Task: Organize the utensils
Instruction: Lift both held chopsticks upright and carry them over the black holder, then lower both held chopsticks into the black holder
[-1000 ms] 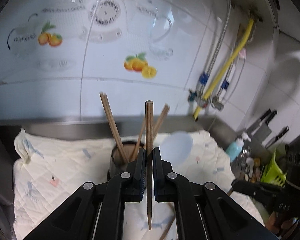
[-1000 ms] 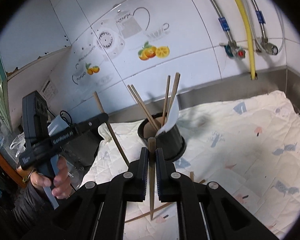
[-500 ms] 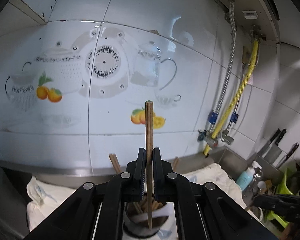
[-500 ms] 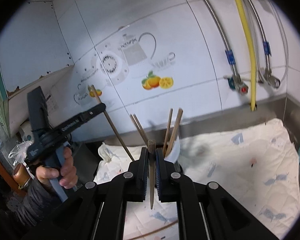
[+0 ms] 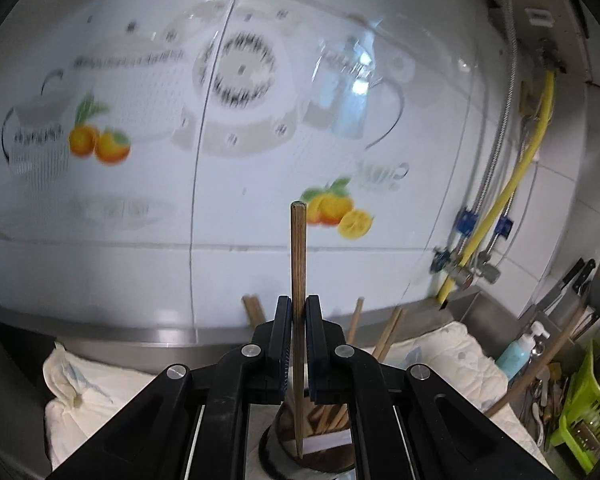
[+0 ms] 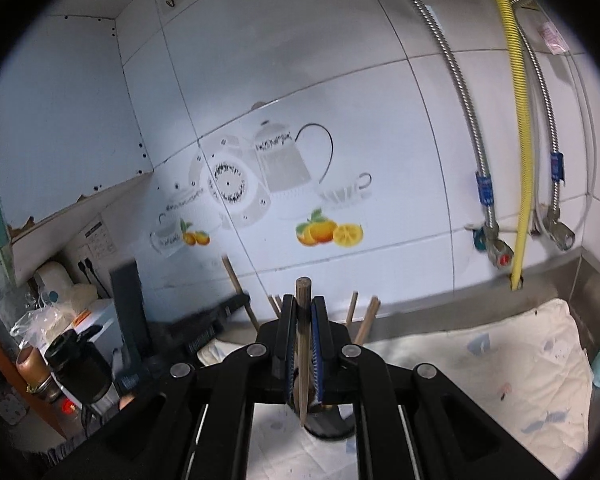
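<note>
Your left tool (image 5: pixel 298 322) clamped on an upright chopstick (image 5: pixel 298 280) with its tip over the dark utensil cup (image 5: pixel 284 446), your right tool (image 6: pixel 303 322) clamped on a second chopstick (image 6: pixel 303 300) above that cup (image 6: pixel 328 426), patterned cloth (image 6: pixel 500 368) covering the worktop

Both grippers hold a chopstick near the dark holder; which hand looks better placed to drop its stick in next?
Probably the left. Its chopstick, clamped upright in the left gripper, has its lower tip inside the holder's mouth. The right gripper's chopstick seems to end nearer the holder's near rim.
</note>
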`<state>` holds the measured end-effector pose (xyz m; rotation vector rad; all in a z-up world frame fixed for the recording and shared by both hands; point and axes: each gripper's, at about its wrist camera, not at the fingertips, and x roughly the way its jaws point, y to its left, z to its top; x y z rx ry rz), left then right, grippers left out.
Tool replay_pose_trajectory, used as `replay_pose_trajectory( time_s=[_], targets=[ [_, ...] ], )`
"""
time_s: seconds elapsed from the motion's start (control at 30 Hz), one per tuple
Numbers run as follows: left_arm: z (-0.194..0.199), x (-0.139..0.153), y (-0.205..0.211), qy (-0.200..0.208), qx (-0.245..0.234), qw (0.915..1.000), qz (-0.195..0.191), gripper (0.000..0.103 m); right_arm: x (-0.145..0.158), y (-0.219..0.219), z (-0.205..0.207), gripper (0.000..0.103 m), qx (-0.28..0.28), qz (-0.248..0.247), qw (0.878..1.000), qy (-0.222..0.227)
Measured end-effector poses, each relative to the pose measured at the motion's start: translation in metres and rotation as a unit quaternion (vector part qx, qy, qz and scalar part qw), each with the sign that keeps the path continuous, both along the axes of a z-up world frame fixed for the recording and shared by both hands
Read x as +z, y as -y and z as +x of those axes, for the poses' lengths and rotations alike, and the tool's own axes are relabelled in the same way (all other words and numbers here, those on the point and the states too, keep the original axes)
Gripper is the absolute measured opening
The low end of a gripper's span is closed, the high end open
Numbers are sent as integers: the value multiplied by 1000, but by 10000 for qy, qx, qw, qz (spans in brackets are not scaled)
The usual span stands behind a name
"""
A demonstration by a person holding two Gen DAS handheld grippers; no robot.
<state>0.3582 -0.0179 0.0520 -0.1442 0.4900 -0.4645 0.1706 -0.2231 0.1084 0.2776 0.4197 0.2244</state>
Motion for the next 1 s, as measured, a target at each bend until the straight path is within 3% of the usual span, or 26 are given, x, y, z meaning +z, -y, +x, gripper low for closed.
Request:
replay_pose_trajectory(
  time_s=[0.4,1.0],
  targets=[
    [6,-40,-5,-463,-61,9988,138,7,-18,-15,37,10,-51,-274,9994,-207],
    [4,-42,-8,-559,-33,9982,232,8,-6,-24,43,9,-205,-515,9983,152]
  ],
)
